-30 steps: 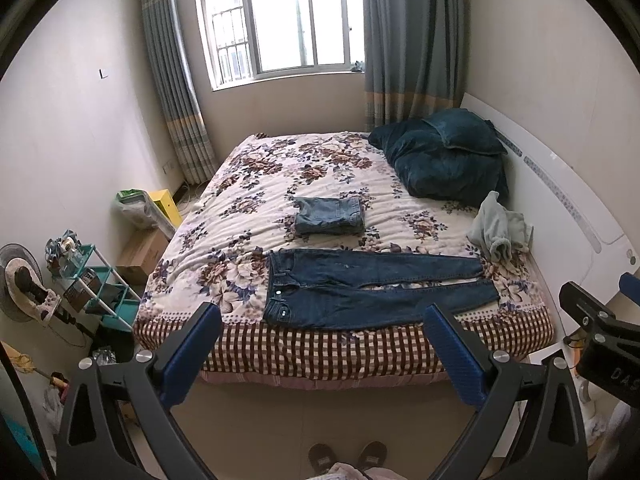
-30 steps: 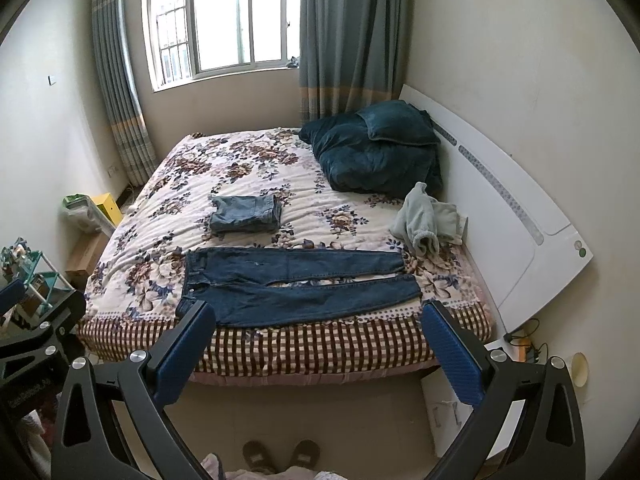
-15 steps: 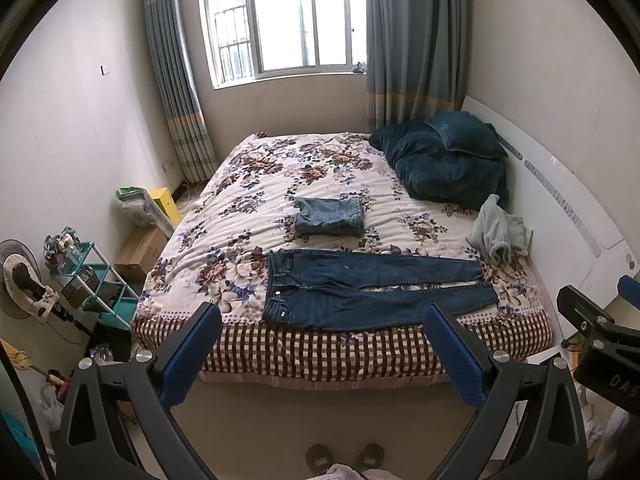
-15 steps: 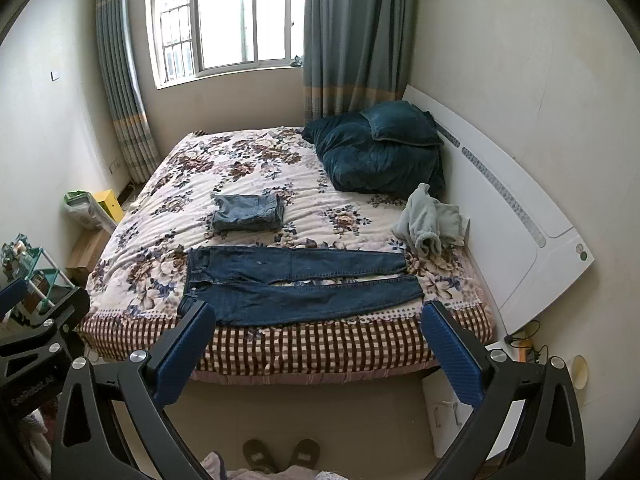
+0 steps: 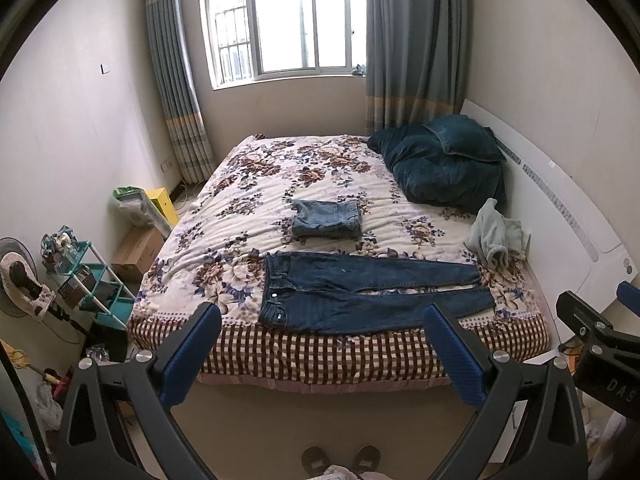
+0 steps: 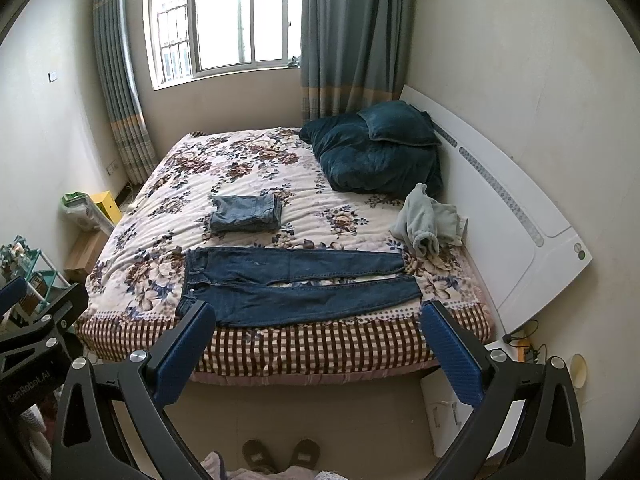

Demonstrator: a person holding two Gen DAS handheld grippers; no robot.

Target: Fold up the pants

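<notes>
Dark blue denim is seen on the pants laid out flat, paler washed blue on the folded jeans farther back. The bedspread is patterned with brown and navy flowers on cream, its near edge checked maroon and white. Teal is shown by the pillows, blue by the gripper pads.

Daylight is pouring through the window, blowing out its panes. Soft, even light is reaching the bed; shadows are staying faint. Fisheye is bending edges, corners vignetting black. Focus sharp.
</notes>
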